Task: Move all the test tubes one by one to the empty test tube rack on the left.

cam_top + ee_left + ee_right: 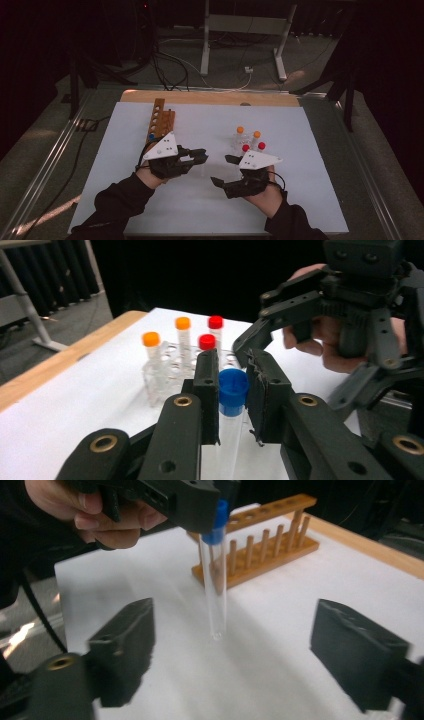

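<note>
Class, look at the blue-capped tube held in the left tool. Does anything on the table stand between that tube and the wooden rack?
Nothing visible does. The left tool grips the blue-capped tube just below its cap, and bare white table lies between it and the wooden rack. The open right tool and the clear rack of capped tubes sit on the tube's other side.

The high view looks forward and down from above the person's side, taking in the whole white table (pixel 210 200) to its far wooden edge. The left gripper view sits low and close, facing across the table toward the clear rack (pixel 170 365) of capped tubes. The right gripper view, equally low, faces the wooden rack (pixel 260 555) near the opposite far corner. Both gripper views share the blue-capped tube (pixel 232 390) from opposite sides.
</note>
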Tool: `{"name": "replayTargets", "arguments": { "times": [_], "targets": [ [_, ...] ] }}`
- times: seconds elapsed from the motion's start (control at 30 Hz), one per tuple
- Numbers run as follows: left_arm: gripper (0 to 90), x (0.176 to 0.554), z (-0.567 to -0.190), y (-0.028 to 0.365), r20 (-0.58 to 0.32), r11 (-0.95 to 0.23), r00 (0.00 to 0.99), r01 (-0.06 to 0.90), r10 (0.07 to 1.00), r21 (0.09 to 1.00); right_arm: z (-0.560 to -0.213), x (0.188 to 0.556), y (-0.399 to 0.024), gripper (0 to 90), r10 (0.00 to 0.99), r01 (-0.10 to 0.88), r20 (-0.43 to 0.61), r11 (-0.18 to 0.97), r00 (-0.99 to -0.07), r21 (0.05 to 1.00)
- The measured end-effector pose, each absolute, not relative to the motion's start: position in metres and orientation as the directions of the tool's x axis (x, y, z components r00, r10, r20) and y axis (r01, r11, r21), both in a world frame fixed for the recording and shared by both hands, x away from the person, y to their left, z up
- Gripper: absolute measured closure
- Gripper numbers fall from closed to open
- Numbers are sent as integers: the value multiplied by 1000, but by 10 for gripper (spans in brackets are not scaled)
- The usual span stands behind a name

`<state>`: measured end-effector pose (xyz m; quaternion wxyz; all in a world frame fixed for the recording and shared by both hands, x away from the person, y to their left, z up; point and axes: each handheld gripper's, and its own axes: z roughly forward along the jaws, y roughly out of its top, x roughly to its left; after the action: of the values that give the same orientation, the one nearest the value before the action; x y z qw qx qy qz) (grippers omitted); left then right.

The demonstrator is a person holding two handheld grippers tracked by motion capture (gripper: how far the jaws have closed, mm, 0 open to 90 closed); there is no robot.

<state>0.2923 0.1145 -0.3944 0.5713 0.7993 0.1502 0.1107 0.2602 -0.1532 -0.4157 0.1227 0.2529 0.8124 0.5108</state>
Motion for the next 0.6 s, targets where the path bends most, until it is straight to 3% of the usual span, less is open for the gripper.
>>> {"name": "replayTargets", "arguments": {
  "times": [0.2, 0.33, 0.6],
  "targets": [
    [775, 301, -385, 126, 14, -287, 914, 113, 405, 951, -412, 260, -160, 135, 551, 263, 66, 287, -832, 921],
    [775, 307, -377, 135, 25, -277, 899, 108, 436, 955, -410, 259, -164, 46, 533, 231, 48, 282, -845, 931],
    [775, 321, -366, 151, 37, -265, 871, 108, 490, 958, -406, 261, -170, 55, 553, 252, 62, 276, -831, 928]
  ]
}}
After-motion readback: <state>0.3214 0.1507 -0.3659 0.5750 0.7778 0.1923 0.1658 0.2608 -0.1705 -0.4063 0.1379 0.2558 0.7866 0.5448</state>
